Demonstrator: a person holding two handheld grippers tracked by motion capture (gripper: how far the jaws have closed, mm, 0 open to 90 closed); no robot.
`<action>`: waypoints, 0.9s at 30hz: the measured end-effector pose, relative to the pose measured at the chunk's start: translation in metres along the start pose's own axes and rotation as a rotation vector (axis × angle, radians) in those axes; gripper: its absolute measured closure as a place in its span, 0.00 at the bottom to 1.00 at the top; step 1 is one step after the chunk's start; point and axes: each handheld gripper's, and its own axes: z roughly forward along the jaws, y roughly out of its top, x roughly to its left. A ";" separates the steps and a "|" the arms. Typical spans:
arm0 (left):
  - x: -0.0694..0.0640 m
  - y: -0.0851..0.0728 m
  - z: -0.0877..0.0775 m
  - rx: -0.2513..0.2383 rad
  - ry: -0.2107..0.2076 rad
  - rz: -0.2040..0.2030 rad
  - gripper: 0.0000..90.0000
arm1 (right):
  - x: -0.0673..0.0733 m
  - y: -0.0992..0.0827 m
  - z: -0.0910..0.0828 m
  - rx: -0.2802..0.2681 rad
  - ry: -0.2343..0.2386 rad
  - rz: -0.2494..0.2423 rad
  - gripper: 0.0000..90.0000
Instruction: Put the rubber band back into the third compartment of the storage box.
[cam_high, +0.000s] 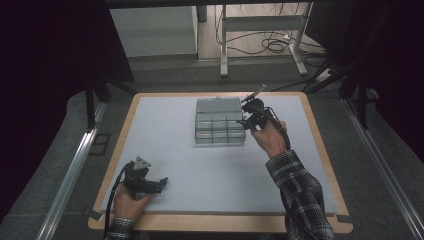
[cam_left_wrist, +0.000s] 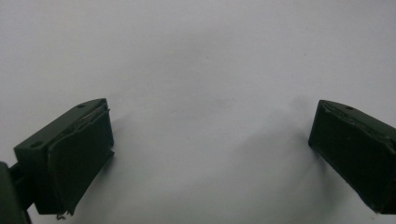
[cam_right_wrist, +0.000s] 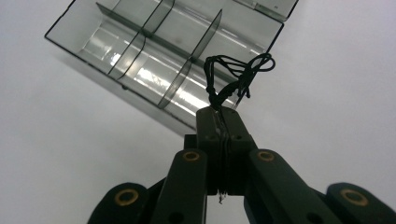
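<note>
Clear compartment box lying open on the pale grey surface, toward its far middle, lid folded back on the far side. Right gripper, held in the person's right hand, sits just beside the box's right edge. In the right gripper view its jaws are pressed together on a small tangle of black cord, which juts from the tips over the box's near corner; the far corners of the box are cut off by the frame. Whether the compartments hold anything is hard to make out. Left gripper, in the left hand, rests well apart from the box, near the surface's front left corner, jaws spread wide over bare surface.
</note>
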 end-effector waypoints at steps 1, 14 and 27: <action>0.000 0.000 0.000 0.000 0.000 0.000 0.00 | -0.001 0.000 0.003 -0.013 -0.001 0.002 0.97; 0.000 0.000 0.000 0.000 0.000 0.000 0.00 | -0.003 0.003 0.024 -0.070 -0.006 0.021 0.97; 0.000 0.000 0.000 0.002 0.000 0.002 0.00 | -0.004 0.005 0.053 -0.113 -0.023 0.044 0.97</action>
